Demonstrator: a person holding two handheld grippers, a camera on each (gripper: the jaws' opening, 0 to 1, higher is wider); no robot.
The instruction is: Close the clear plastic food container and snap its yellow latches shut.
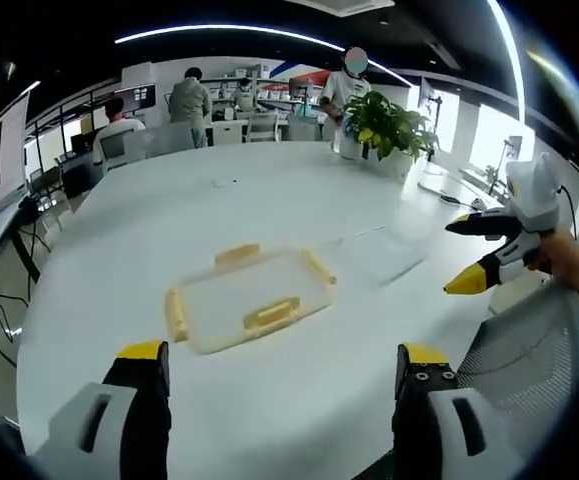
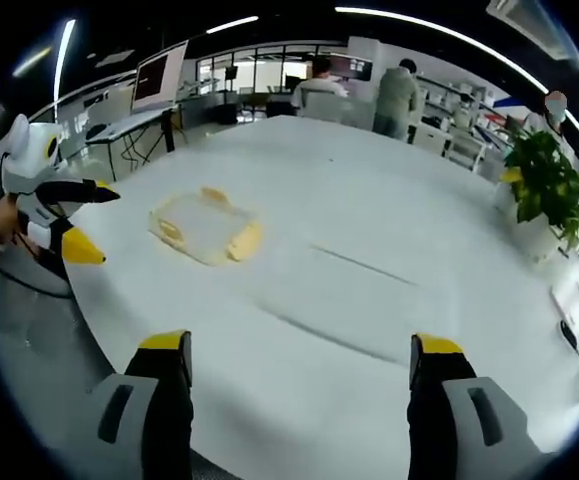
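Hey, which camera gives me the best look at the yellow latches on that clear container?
The left gripper view: the container sits near, four yellow latches distinct. In the right gripper view it lies farther and smaller.

No text, label, brand, number or sign can be read anywhere in either view.

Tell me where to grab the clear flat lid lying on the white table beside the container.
Probably the clear flat lid's near long edge, approached low from the right gripper's side. It lies flat on the white round table to the right of the clear plastic container with yellow latches, so only its thin rim offers a pinch; the jaws are open.
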